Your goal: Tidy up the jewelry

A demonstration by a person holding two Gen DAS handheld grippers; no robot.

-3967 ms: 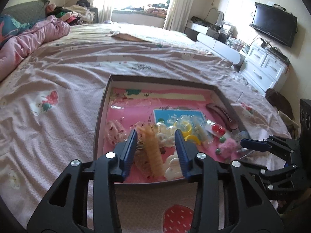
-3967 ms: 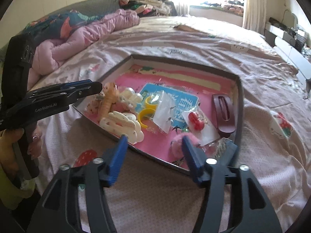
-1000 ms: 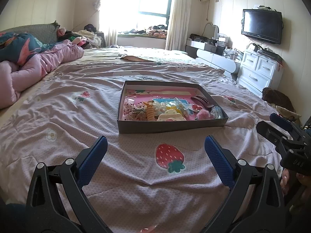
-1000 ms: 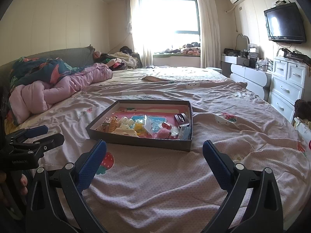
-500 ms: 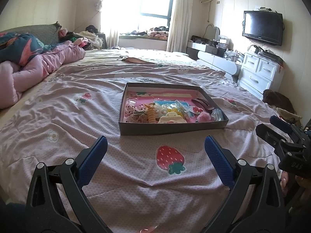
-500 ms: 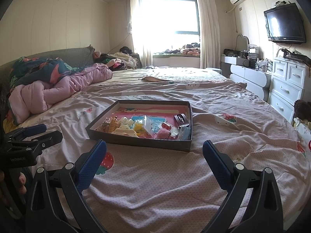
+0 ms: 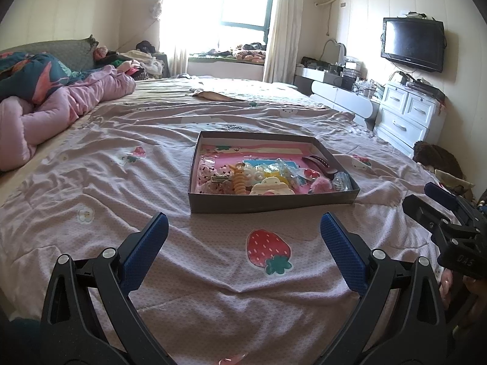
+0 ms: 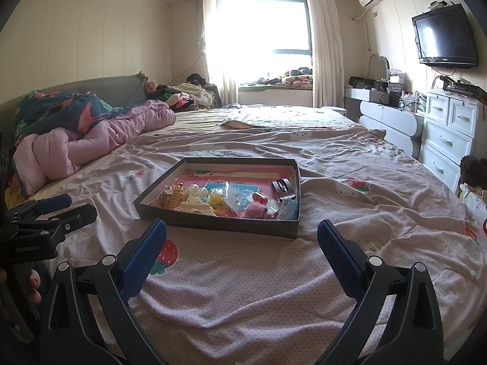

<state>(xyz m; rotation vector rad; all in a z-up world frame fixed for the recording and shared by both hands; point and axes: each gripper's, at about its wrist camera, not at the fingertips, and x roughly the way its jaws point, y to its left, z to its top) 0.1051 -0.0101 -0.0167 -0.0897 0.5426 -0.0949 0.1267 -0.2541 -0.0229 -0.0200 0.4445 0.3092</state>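
On the pink strawberry-print bedspread (image 7: 127, 206), the shallow dark cardboard tray (image 7: 274, 203) of small, light, probably slippery hair clips and trinkets lay well ahead of the left gripper (image 7: 243, 243) and right gripper (image 8: 242, 243), both empty with jaws spread wide.

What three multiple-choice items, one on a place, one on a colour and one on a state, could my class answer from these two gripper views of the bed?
1. Where does the shallow box of hair clips and trinkets sit?
A. on the bedspread
B. on the white dresser
C. on the window sill

2. What colour are the finger pads of the hand-held grippers?
A. red
B. blue
C. green

3. How stands the left hand-held gripper?
A. shut on a clip
B. open and empty
C. inside the box

Answers:
1 A, the bedspread lies all round the box.
2 B, both wrist views show blue pads.
3 B, its fingers stand wide apart over the strawberry print, short of the box; the right hand-held gripper stands the same.
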